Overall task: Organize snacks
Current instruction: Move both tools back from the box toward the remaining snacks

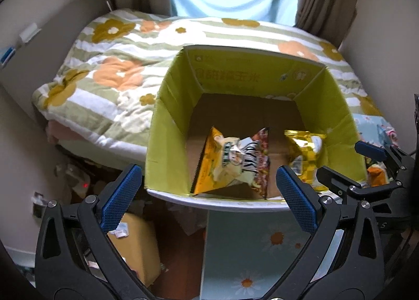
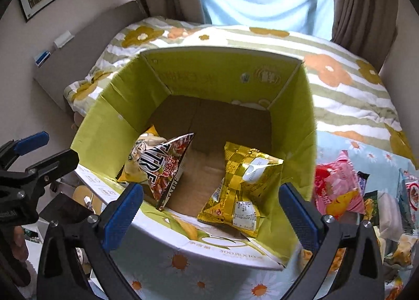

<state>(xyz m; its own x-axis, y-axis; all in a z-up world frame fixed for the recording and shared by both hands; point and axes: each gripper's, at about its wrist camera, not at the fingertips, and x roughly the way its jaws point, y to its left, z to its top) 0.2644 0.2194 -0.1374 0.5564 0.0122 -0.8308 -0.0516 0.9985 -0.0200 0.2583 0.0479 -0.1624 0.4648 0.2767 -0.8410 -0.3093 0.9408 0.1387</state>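
Note:
An open cardboard box with yellow-green inner flaps (image 1: 170, 106) (image 2: 104, 116) stands on a daisy-print cloth. Inside lie a yellow snack bag (image 1: 212, 166) (image 2: 138, 150), a dark red printed bag (image 1: 262, 158) (image 2: 167, 169) leaning on it, and a gold foil bag (image 1: 303, 153) (image 2: 243, 182) at the right. My left gripper (image 1: 207, 190) is open and empty in front of the box's near left rim. My right gripper (image 2: 209, 208) is open and empty over the near rim; it also shows in the left wrist view (image 1: 351, 163).
Several loose snack packets, pink and red (image 2: 337, 187) among them, lie to the right of the box. A bed with a flowered quilt (image 1: 117, 69) lies behind. A brown carton (image 1: 138, 245) and clutter sit on the floor at lower left.

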